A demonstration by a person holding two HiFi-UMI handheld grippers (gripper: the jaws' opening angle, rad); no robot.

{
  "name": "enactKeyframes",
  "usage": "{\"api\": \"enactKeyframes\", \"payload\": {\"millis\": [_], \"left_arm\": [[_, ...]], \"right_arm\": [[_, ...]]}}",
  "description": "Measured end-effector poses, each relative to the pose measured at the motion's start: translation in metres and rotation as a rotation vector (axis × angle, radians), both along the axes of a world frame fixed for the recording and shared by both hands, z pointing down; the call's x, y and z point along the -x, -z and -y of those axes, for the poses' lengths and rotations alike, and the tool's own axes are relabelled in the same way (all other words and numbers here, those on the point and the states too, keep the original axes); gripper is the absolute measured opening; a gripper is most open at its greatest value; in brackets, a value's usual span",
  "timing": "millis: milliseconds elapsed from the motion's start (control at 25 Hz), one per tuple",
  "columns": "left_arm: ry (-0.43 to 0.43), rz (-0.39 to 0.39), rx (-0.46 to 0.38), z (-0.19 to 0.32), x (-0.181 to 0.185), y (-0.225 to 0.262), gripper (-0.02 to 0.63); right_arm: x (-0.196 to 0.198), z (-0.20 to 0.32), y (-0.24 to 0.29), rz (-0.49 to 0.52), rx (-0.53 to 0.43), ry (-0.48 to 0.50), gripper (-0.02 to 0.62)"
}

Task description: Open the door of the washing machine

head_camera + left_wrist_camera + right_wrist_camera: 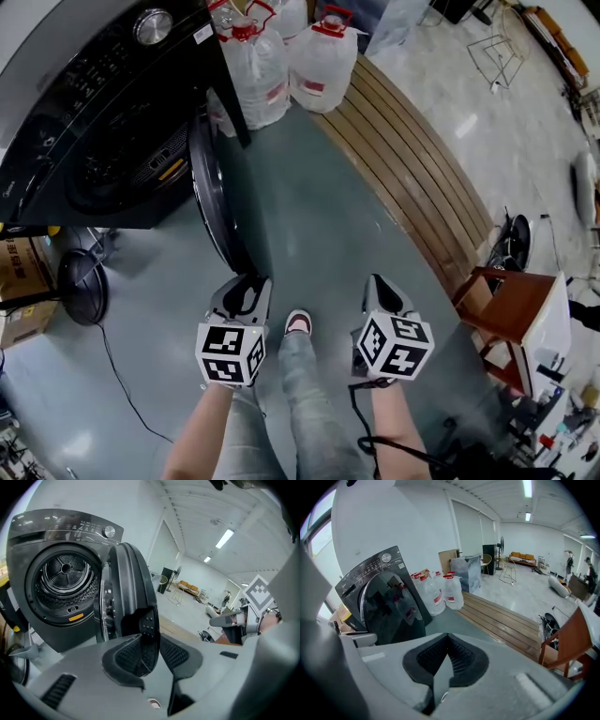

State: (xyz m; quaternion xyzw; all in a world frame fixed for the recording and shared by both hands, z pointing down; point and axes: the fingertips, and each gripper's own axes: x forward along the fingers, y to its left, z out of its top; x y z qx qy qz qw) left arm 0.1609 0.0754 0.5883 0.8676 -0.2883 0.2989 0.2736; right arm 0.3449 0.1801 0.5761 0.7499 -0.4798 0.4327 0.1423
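Observation:
The dark washing machine (103,122) stands at the upper left with its round door (211,187) swung out edge-on toward me. In the left gripper view the steel drum (63,581) shows behind the open door (133,583). My left gripper (246,286) is at the door's near edge, and that rim runs down between its pads, so the left gripper (152,651) is shut on it. My right gripper (380,286) hangs to the right over the floor, away from the door. Its pads meet at the tips with nothing held, as the right gripper (447,641) shows.
Several large water jugs (281,66) stand right of the machine. A slatted wooden platform (403,159) runs along the right, and a red-brown chair (511,314) stands near it. A black round stand base (82,286) and cardboard boxes (23,281) sit at the left. My shoe (298,323) is between the grippers.

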Motion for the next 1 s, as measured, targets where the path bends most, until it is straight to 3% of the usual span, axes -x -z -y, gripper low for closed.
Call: {"api": "enactKeyframes", "payload": {"millis": [480,1000], "left_arm": [[-0.028,-0.018,0.007,-0.006,-0.04,0.001,0.112],[0.024,-0.04,0.022,-0.004,-0.081,0.003,0.112]], "right_arm": [[-0.034,-0.032,0.0,-0.002,0.013,-0.09,0.005],[-0.066,-0.055,-0.001,-0.009,0.027,-0.168,0.005]]}}
